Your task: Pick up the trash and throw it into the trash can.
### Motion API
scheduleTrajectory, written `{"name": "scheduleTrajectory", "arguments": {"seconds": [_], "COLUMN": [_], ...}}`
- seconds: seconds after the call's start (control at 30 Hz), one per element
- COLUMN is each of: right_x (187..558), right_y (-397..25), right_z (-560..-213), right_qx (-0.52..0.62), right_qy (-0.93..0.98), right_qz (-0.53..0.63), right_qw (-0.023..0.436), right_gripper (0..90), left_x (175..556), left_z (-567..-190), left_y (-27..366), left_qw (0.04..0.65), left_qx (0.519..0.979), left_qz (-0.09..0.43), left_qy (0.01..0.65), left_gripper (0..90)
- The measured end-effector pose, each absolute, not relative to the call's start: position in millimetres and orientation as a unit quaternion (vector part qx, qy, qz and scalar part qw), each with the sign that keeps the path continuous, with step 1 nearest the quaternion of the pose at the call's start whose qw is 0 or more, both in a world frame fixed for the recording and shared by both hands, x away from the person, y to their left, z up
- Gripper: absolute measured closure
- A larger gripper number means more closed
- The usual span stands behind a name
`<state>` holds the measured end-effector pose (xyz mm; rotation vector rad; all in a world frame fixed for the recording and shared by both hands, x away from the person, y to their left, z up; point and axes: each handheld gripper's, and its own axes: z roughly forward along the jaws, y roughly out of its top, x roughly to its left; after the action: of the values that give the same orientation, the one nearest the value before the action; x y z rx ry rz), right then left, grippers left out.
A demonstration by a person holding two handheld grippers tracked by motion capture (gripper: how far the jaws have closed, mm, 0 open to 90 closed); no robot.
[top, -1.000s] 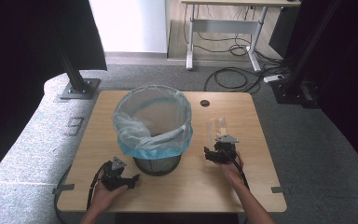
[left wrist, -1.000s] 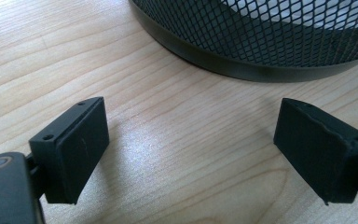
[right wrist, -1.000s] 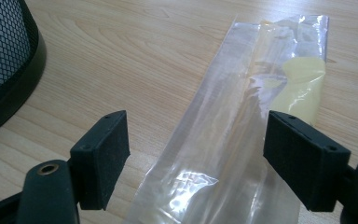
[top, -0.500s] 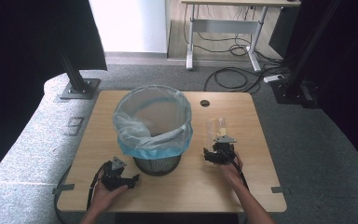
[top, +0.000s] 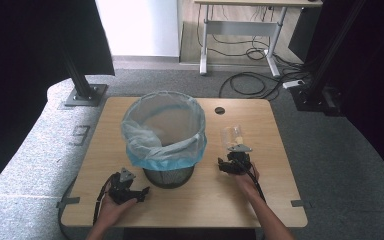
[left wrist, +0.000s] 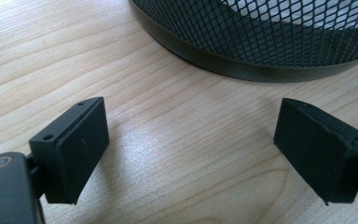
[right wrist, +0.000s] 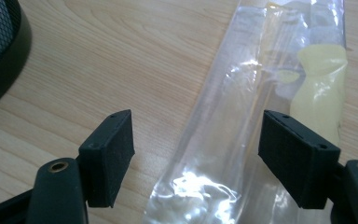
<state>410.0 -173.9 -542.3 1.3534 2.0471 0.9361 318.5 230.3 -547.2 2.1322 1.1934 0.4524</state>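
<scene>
Our right hand-held gripper (right wrist: 196, 158) has its jaws spread wide, holding nothing, one on each side of a clear plastic packet (right wrist: 242, 121) that lies flat on the bench (right wrist: 98, 56). We can't tell whether the pads touch the film. Inside the packet we see a pale yellow piece (right wrist: 319, 88) near its far end; no print or label on it can be read. In the high view the packet (top: 232, 136) lies just beyond this hand-held gripper (top: 236, 162), right of the bin.

Our left hand-held gripper (left wrist: 191, 154) is likewise wide open and empty, low over bare wood, its jaws pointing at the foot of the black mesh wastebasket (left wrist: 270, 42). From above it (top: 124, 186) sits near the front edge, just left of the wastebasket (top: 169, 175).

The wastebasket carries a pale blue liner (top: 162, 145) folded over its rim and stands between our two grippers. A small dark round spot (top: 219, 110) marks the bench's far side. On the grey surface beside the bench, a figure like a "3" (top: 81, 135) is drawn.
</scene>
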Motion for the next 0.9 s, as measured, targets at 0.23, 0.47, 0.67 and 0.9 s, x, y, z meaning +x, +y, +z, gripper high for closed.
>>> {"name": "scheduleTrajectory", "arguments": {"seconds": [0.23,0.47,0.67,0.9], "right_x": [416,425,427,429], "right_y": [-173,-177,-182,-197], "right_z": [-541,-548,-550,-547], "right_qx": [0.499,0.513,0.529,0.549], "right_qy": [0.752,0.75,0.745,0.733], "right_qz": [0.347,0.33,0.318,0.321], "right_qw": [0.256,0.256,0.253,0.24], "right_gripper": [26.4,26.8,35.4,70.8], "left_x": [319,319,318,318], "left_z": [-547,-547,-547,-547], "left_y": [230,230,230,230], "left_qw": [0.322,0.322,0.322,0.323], "left_qx": [0.812,0.812,0.812,0.812], "left_qz": [0.172,0.172,0.172,0.172], "left_qy": [0.455,0.455,0.455,0.455], "left_gripper": [9.9,9.9,9.9,9.9]}}
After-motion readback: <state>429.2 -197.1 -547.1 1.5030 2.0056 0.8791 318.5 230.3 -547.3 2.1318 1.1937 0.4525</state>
